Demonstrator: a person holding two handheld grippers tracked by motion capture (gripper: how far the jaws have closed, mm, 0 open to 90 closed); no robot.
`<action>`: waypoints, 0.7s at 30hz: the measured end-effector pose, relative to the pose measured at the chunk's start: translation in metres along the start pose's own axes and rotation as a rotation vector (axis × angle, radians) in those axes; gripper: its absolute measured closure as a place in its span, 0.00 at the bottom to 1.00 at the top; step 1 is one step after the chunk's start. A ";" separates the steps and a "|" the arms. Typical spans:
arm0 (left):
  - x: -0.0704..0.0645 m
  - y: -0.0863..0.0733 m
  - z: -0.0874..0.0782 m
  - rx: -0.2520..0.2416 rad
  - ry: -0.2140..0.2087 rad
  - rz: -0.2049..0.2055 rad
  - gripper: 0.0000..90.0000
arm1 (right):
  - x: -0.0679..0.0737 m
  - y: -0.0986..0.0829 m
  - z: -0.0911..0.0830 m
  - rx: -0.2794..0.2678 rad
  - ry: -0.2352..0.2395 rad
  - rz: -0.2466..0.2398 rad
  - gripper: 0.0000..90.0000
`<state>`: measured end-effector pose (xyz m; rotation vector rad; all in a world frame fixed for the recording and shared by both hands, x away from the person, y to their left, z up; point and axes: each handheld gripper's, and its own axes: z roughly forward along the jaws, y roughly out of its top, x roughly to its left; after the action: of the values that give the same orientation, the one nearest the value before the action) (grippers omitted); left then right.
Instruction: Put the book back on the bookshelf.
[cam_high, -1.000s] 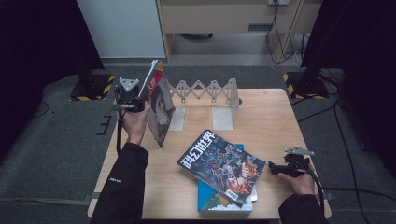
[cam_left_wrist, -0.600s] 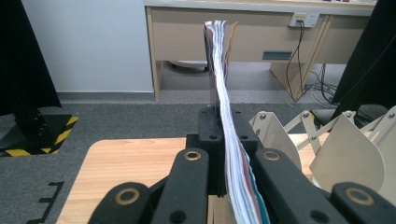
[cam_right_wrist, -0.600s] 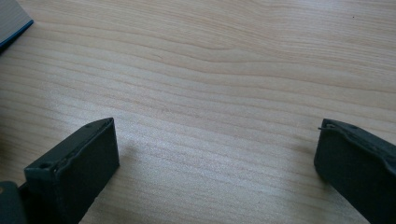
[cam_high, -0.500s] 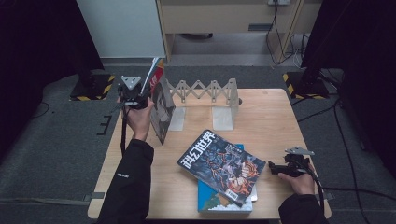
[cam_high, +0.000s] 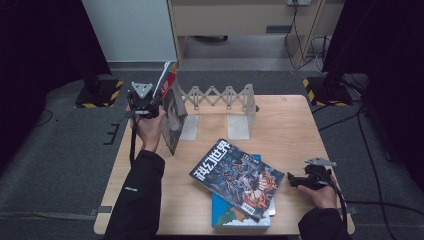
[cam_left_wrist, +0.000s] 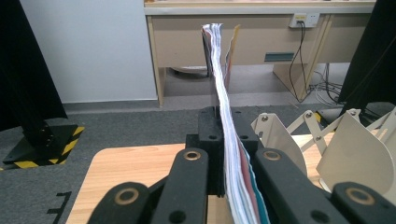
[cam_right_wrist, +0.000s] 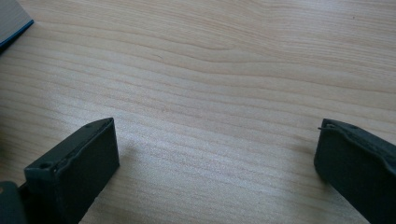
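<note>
I see left gripper (cam_high: 150, 107) clamped on thin upright magazine (cam_high: 171, 120) at table's (cam_high: 290, 125) left rear, beside white accordion rack (cam_high: 220, 97) | right gripper (cam_high: 300, 181) jaws wide, low over bare wood

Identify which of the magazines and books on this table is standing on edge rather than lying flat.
It is the magazine clamped in the left tool, upright at the rack's left end. The sci-fi magazine and the blue book beneath it lie flat.
</note>
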<state>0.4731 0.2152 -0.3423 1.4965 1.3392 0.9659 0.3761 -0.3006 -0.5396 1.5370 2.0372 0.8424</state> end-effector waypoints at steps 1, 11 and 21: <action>0.000 0.000 0.000 0.001 -0.003 0.001 0.95 | 0.000 0.000 0.000 0.000 0.000 0.000 0.00; 0.004 0.004 -0.015 -0.025 -0.069 -0.004 0.79 | 0.000 0.000 0.000 0.000 0.000 0.000 0.00; 0.013 -0.003 -0.040 -0.061 -0.175 -0.053 0.62 | 0.000 0.000 0.000 0.000 0.000 0.000 0.00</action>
<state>0.4361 0.2322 -0.3334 1.4576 1.2073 0.8152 0.3761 -0.3006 -0.5396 1.5372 2.0371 0.8423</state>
